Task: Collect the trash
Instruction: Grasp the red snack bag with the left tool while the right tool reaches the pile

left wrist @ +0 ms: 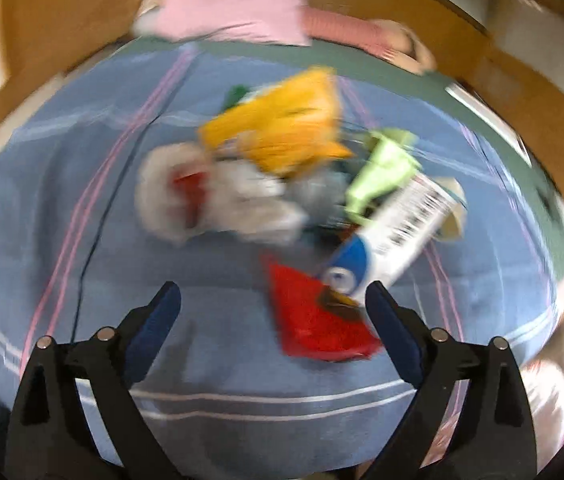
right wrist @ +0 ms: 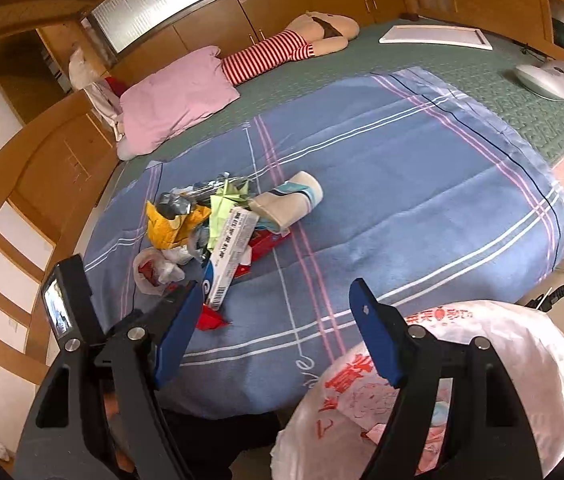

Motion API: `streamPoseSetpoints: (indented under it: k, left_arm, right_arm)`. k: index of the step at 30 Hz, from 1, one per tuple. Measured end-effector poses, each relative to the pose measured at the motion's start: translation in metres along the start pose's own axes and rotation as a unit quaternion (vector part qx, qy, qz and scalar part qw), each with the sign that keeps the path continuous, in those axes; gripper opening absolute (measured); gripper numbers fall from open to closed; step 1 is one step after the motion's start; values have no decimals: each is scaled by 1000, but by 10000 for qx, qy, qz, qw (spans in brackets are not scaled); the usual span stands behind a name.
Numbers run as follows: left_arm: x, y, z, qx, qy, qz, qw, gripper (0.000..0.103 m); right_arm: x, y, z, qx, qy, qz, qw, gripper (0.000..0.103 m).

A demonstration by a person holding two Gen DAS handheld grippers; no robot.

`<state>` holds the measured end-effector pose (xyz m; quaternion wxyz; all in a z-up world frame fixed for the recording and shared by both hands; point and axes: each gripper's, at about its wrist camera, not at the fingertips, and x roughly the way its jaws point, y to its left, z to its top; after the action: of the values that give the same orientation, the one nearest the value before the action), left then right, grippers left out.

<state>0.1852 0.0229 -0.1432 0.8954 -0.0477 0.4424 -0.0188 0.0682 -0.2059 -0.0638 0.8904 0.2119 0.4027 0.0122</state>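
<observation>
A heap of crumpled wrappers, cartons and paper trash (right wrist: 217,224) is seen on the blue striped blanket (right wrist: 402,200) of the bed, mostly uncollected. Some scraps are already held in the white printed plastic bag (right wrist: 522,360) beside the bed. Both left tongs (left wrist: 273,300) and right tongs (right wrist: 277,300) are spread apart, nothing gripped.

Crumpled wrappers (right wrist: 179,220), a white box (right wrist: 229,254) and paper cup (right wrist: 294,198) lie heaped on the blue blanket (right wrist: 422,184).
</observation>
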Motion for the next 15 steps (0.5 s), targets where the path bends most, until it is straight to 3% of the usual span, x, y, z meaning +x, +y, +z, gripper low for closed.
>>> streamPoseSetpoints:
  k: [2,4,8,11,15]
  left_arm:
    - [6,-16,-4,334,86,85,9994,95]
    - [21,-25,-10,628,420,330,9966,90]
    - [35,-20,-14,564,874,191,9944,44]
    - [29,-8,-11,288,731,354,9963,35]
    - [0,11,-3,-131,-23,779,9969,33]
  right_arm:
    - [1,-2,0,-25,2,-51,10000,74]
    - [3,-4,0,-39,19,-86,10000,74]
    - [9,-6,-2,-65,51,-164,9998,74]
    - [21,-5,-3,-85,93,-205,9997,74]
    - [47,1,-1,-90,240,-171,9995,74]
